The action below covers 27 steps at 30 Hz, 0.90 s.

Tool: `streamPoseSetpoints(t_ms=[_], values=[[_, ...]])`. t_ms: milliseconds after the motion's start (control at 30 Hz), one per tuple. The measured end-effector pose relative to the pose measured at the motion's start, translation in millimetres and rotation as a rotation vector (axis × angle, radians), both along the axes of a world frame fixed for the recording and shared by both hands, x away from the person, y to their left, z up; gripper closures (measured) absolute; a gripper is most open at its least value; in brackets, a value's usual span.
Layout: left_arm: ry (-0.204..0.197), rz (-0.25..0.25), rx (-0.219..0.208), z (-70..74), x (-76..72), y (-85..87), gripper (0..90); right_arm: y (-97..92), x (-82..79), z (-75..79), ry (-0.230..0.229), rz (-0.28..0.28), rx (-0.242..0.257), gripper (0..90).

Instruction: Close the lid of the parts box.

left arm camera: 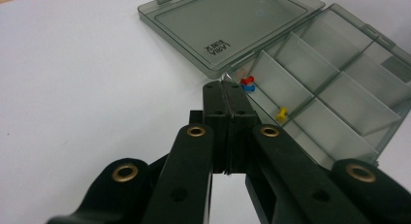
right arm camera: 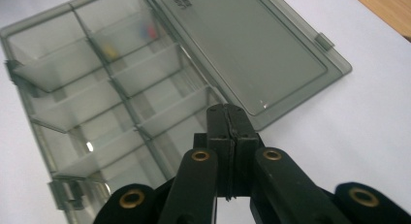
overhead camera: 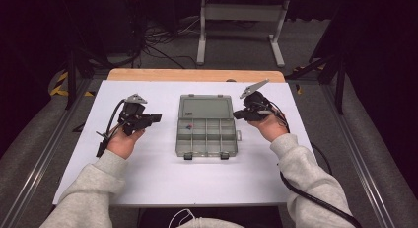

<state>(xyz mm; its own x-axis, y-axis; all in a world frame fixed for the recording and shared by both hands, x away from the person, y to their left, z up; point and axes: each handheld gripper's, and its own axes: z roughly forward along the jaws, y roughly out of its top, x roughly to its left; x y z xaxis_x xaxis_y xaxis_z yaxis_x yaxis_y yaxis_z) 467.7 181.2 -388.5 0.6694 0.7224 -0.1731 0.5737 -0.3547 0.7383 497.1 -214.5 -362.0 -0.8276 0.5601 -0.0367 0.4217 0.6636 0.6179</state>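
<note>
Box [overhead camera: 206, 134] is lying open at the table's [overhead camera: 148, 178] centre, lid at twelve o'clock; I'm holding left gripper [overhead camera: 156, 118] at nine, right gripper [overhead camera: 236, 114] at three, both closed, empty.

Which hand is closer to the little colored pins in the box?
The left. The left gripper, jaws shut and empty, is right beside the compartment holding the red pin, blue pin and yellow pin. The right gripper sits across the organizer box.
</note>
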Motion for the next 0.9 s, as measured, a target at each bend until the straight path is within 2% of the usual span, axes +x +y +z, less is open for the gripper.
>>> streamPoseSetpoints(t_ms=[200,300,400,500,633,900], values=[[-0.002,-0.01,0.026,-0.2,12.6,-5.9,89.8,-6.3,9.3,-4.4,0.008,-0.027,0.001,90.0],[0.013,-0.005,0.013,-1.1,18.8,-9.1,89.8,-7.7,14.5,-7.9,0.007,-0.035,-0.008,90.0],[0.024,-0.005,0.037,-1.5,24.0,-12.6,89.8,-8.5,19.8,-11.3,0.01,-0.048,-0.008,90.0],[0.026,0.001,0.034,-1.7,30.3,-15.2,89.8,-9.0,22.7,-12.9,0.011,-0.053,-0.008,90.0],[0.052,0.031,0.003,-4.8,37.4,-17.1,89.7,-8.8,27.5,-15.1,0.01,-0.062,-0.008,90.0],[0.067,0.045,0.011,-16.4,49.0,-19.3,89.8,-6.3,36.4,-20.6,0.014,-0.07,-0.029,90.0]])
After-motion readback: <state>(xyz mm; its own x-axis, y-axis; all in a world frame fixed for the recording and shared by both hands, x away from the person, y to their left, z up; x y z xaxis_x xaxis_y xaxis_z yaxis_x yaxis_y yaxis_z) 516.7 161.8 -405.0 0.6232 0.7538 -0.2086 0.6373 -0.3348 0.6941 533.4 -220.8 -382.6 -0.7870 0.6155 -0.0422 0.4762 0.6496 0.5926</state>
